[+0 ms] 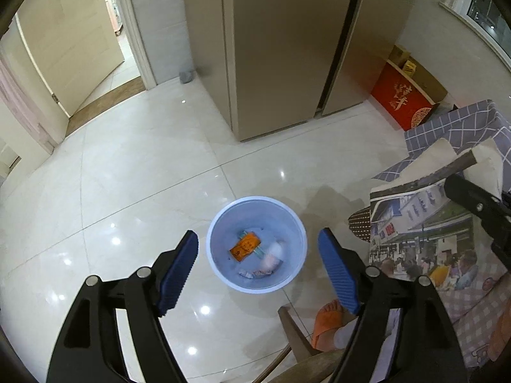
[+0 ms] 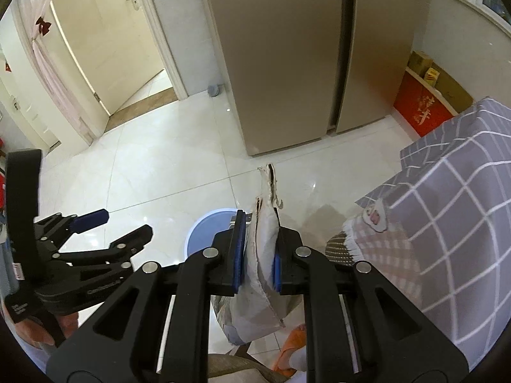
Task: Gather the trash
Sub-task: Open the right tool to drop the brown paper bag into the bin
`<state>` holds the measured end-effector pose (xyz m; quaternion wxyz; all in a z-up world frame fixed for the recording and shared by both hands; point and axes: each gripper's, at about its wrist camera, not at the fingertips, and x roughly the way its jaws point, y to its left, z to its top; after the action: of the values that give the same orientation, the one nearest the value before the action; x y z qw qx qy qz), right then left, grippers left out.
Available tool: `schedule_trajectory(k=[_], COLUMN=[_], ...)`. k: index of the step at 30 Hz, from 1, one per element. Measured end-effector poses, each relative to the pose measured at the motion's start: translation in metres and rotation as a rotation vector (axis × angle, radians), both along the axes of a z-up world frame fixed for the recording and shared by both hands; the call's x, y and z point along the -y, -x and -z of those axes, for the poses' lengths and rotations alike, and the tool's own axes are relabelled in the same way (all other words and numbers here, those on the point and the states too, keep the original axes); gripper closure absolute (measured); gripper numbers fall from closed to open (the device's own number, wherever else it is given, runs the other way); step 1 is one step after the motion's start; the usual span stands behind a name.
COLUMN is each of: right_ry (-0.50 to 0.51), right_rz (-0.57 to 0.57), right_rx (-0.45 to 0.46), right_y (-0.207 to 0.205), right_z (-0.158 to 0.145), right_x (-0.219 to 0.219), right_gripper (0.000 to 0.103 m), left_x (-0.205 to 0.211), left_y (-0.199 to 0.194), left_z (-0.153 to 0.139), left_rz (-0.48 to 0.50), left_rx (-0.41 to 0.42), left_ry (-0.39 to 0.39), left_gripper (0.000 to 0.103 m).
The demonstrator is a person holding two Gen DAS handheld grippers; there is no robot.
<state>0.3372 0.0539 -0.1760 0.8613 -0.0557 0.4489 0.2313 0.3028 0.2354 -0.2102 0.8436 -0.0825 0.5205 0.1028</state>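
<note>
The left hand-held gripper (image 1: 257,269) hangs over a pale blue bin (image 1: 295,223) that stands on the glossy white tiled floor (image 1: 127,191). Its blue ribbed pads are spread wide, one on each side of the bin's mouth, with nothing between them. On the bottom of the bin lie an orange packet (image 1: 245,246), a whitish crumpled wad (image 1: 275,252) to its right, and a few small scraps (image 1: 255,274) at the near edge.

The right hand-held gripper (image 2: 259,253) is pinched on a crumpled paper bag (image 2: 266,233), the pads pressed into its sides. The bag's torn top sticks up past the fingertips towards the far side, and its lower part hangs down below the fingers. In the left wrist view the same bag shows at the right, printed with a street scene, just to the right of the bin and higher than its rim; the right gripper's black body reaches in from the right edge to grip it. In the right wrist view part of the bin's rim shows just left of the bag.

A table draped in a grey checked cloth (image 2: 453,198) stands to the right. A tall beige fridge (image 1: 281,48) stands at the far side, with a red box (image 1: 404,95) to its right. A foot in an orange slipper (image 1: 327,322) shows near the bottom.
</note>
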Motion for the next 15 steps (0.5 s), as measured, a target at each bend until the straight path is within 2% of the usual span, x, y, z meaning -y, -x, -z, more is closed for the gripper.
schedule_trajectory(k=[6,8,9,10,11,15], right_ry=[0.006,-0.079,-0.119,-0.137,-0.142,-0.2], right_rz=[-0.041,-0.093,-0.124,-0.136,-0.126,-0.111], right_rx=[0.007,0.028,0.044,0.055,0.056,-0.017], right_y=[-0.003,-0.003,-0.001,0.0,0.0,0.0], right_z=[0.014,0.013,0.012,0.013,0.015,0.024], right_x=[-0.025,-0.032,-0.035,-0.039,-0.04,-0.034], right_gripper=[0.087,0.084,0.071,0.036,0.026,0.025], left_x=[-0.021,-0.028,-0.031,-0.034,-0.037,-0.044], left_y=[0.022,0.029,0.032,0.036,0.039,0.049], left_z=[0.0,0.0,-0.001,-0.002,-0.003,-0.004], left_rz=[-0.054,-0.067,-0.072,-0.082,-0.09,-0.118], left_rx=[-0.015,-0.019,-0.019,-0.02,-0.019,-0.016], left_ry=[-0.021,-0.022,-0.023,-0.025,-0.029,-0.031], left_gripper=[0.027,0.027,0.027,0.027,0.027,0.027])
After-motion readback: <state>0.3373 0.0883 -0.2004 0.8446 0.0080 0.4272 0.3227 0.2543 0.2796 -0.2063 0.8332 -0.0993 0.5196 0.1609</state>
